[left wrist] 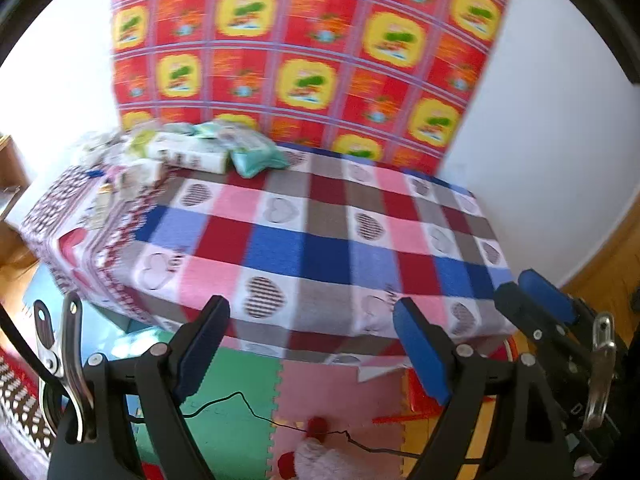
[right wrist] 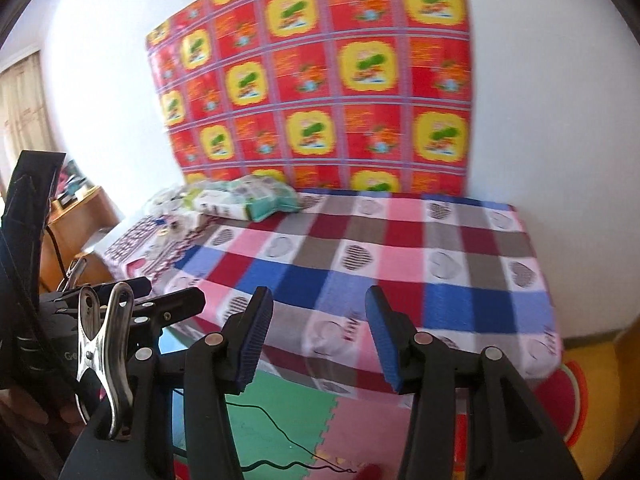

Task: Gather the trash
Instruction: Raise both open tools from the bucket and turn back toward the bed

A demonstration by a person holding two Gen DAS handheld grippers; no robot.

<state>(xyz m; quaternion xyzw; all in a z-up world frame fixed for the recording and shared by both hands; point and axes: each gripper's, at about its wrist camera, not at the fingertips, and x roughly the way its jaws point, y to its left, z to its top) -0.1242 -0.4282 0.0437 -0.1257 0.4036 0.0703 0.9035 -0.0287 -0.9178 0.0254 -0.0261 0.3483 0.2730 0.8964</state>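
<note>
With both the left gripper (left wrist: 308, 344) and right gripper (right wrist: 318, 334) released and empty, we should steer forward-left toward the wrapper pile (left wrist: 180, 152).

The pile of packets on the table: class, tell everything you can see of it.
The pile is a blurred heap of soft, plastic-looking packets, mostly white and pale green, with a teal packet at its right end. It lies at the far left corner of the table, on the checked cloth, against the red patterned sheet. Smaller bits trail from it along the left edge. No gripper touches it.
</note>
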